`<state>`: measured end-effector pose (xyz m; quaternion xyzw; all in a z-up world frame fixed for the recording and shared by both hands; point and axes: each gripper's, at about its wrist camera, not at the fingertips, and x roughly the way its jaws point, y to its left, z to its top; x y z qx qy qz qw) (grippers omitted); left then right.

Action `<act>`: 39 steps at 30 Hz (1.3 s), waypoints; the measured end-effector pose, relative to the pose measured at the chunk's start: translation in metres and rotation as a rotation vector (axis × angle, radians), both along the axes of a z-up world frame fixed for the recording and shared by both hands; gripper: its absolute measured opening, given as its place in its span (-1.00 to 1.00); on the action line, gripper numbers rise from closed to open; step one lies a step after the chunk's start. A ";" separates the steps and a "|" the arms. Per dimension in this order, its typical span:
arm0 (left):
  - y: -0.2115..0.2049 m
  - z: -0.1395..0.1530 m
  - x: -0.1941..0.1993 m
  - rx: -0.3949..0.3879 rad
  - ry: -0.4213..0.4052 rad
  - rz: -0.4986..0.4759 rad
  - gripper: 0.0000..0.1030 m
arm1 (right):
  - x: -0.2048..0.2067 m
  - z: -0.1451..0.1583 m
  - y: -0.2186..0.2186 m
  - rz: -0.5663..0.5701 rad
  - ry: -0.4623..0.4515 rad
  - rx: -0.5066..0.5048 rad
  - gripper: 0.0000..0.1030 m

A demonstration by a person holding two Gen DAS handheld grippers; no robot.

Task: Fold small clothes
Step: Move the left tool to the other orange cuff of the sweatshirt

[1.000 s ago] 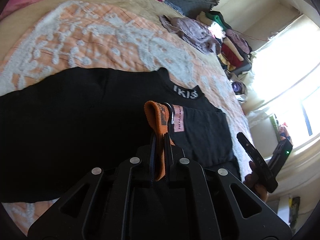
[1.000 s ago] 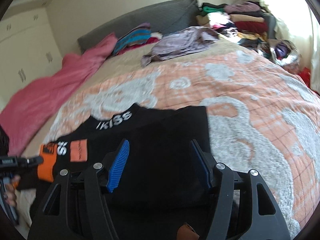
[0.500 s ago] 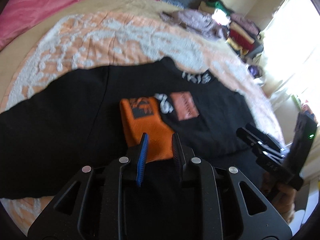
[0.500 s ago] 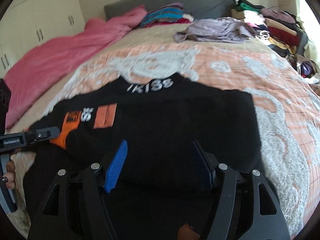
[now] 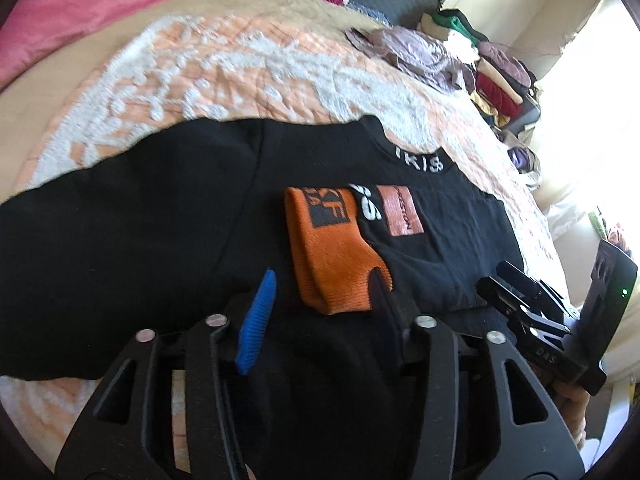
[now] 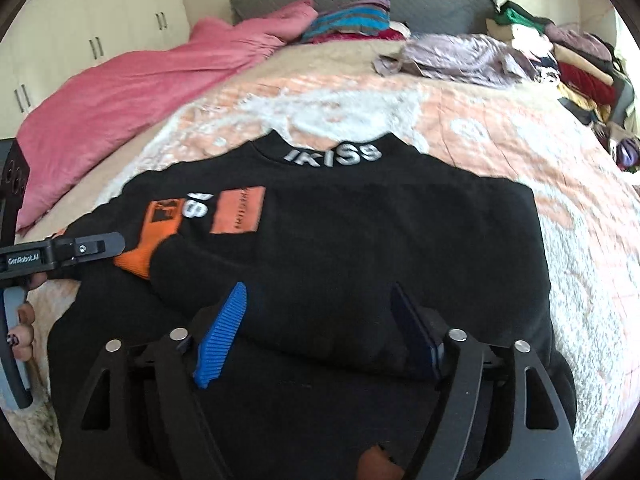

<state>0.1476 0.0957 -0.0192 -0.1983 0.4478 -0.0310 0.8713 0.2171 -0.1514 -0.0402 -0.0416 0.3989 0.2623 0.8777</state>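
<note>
Black sweater (image 6: 360, 248) spread on the bed (image 6: 520, 132), one sleeve with its orange cuff (image 5: 332, 256) folded across the chest. Left claw (image 5: 320, 300) and right claw (image 6: 320, 320) both gape, empty. Next move, likely: fold the opposite sleeve inward.

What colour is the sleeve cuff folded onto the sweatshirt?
Orange with a black logo patch; the sleeve cuff shows best in the left wrist view.

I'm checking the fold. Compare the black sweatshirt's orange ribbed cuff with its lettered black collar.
The orange ribbed cuff is bright orange with a black printed patch; the lettered black collar is black with white letters. The cuff lies folded in across the chest; the collar sits at the sweatshirt's top edge. Neither gripper holds either: left gripper and right gripper are open.
</note>
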 end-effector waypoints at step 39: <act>0.086 0.042 -0.068 0.140 -0.090 0.294 0.81 | -0.058 0.067 0.080 0.108 -0.120 0.120 0.90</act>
